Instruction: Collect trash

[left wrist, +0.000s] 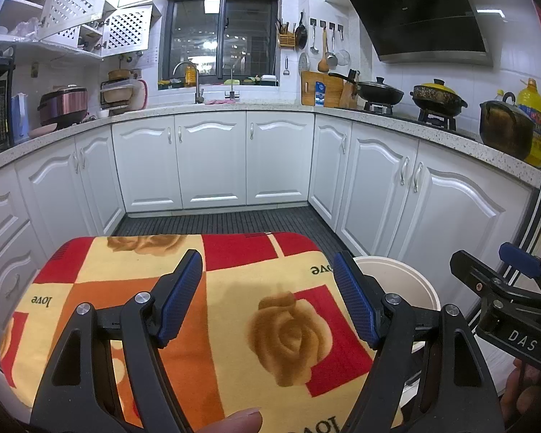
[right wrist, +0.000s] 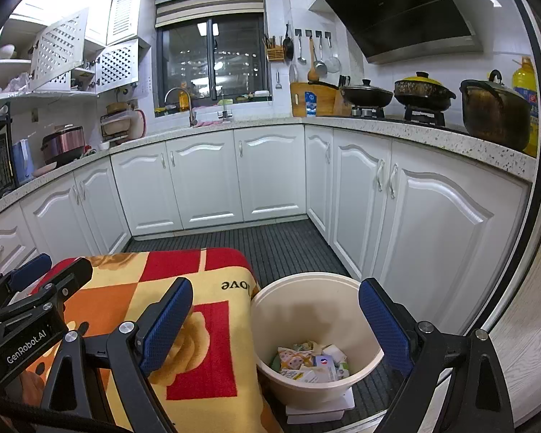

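We read "love" woven several times into the rose-patterned cloth [left wrist: 234,324], "DAS" on the right gripper [left wrist: 523,274] and "GenRobot.AI" on the left gripper [right wrist: 36,270] — the oil bottle's label [left wrist: 535,122] stayed illegible.

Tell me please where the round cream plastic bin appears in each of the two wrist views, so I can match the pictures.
Left wrist view: the round cream plastic bin is at lower right, mostly hidden behind the right finger of the left hand-held gripper; only its rim shows.
Right wrist view: the bin is at lower centre, open, with paper trash inside.
Shared landmark: the rose-patterned red and yellow cloth, beside the bin.
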{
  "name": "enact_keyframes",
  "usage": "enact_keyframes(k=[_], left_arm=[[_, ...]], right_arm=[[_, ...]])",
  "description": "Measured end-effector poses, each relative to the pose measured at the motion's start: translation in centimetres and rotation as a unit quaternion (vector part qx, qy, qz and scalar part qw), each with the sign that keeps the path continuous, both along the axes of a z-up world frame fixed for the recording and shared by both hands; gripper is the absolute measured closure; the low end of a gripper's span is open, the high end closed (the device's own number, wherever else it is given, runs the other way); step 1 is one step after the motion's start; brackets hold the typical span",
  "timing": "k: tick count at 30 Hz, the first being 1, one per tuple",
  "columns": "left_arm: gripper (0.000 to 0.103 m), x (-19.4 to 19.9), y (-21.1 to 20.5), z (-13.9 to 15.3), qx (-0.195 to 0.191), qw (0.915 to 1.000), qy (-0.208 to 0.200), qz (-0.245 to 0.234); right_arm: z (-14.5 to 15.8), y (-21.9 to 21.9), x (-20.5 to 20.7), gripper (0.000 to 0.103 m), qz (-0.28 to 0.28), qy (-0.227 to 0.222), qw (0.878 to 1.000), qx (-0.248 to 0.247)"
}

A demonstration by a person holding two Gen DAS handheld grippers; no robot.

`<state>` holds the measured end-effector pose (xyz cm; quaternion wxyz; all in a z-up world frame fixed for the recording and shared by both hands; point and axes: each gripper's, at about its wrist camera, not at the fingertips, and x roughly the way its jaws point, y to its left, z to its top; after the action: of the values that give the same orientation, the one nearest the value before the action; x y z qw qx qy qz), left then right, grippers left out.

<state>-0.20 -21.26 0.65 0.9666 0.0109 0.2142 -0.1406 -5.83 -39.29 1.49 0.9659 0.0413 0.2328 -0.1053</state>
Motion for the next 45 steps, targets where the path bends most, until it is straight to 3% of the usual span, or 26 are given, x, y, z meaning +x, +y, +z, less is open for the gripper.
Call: enact_keyframes(k=[45], left_arm=[[0.029, 0.2, -0.3, -0.7, 0.012, 0.9999, 0.007, 0.000]], right_arm=[[-1.2, 0.2, 0.3, 0.011, 0.003, 0.015, 1.000, 0.010]])
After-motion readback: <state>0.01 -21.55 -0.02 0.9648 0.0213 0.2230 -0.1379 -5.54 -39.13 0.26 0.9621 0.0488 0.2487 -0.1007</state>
